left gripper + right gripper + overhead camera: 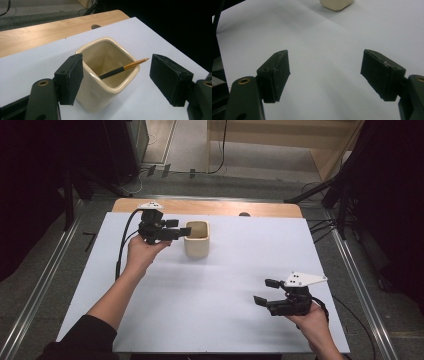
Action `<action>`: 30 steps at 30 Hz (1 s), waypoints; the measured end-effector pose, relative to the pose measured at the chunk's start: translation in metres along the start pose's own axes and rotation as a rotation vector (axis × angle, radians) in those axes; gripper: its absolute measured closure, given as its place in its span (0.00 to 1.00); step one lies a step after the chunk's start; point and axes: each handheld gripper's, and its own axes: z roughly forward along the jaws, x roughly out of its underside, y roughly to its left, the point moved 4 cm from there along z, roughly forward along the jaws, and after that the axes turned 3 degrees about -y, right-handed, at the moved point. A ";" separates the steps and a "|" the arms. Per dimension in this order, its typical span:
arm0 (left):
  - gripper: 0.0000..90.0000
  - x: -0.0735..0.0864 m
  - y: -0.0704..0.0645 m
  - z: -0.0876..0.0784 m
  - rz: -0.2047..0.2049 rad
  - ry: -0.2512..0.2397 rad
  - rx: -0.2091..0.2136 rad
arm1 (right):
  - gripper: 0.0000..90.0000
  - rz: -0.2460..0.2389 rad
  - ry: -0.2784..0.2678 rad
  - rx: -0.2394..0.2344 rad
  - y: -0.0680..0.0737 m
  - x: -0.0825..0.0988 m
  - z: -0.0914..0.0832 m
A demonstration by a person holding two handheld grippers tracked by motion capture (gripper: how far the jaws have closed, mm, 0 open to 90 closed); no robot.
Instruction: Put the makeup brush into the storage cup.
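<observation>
Left gripper view reveals a pencil (123, 68) inside the cup (107, 82), left hand-held gripper (116, 80) spread.

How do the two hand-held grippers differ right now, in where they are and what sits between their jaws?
The left gripper is held at the far side of the table, right beside the cream cup; the right gripper hovers near the front edge, far from it. The cup, with a pencil leaning inside, sits ahead between the left gripper's jaws, untouched; the right gripper's jaws frame just the white table cover. Both are open and hold nothing.
</observation>
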 end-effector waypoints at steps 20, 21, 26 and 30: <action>0.32 0.032 0.006 -0.023 -0.014 0.062 0.005 | 0.27 0.003 0.008 0.000 0.001 0.000 0.001; 0.32 0.034 0.006 -0.024 -0.018 0.060 0.006 | 0.27 0.002 0.008 0.000 0.001 0.001 0.001; 0.32 0.044 0.005 -0.029 -0.010 0.062 0.009 | 0.27 0.002 0.007 -0.003 0.001 0.001 0.001; 0.32 0.051 0.002 -0.035 0.001 0.060 0.008 | 0.27 0.011 0.000 -0.002 0.002 0.000 0.002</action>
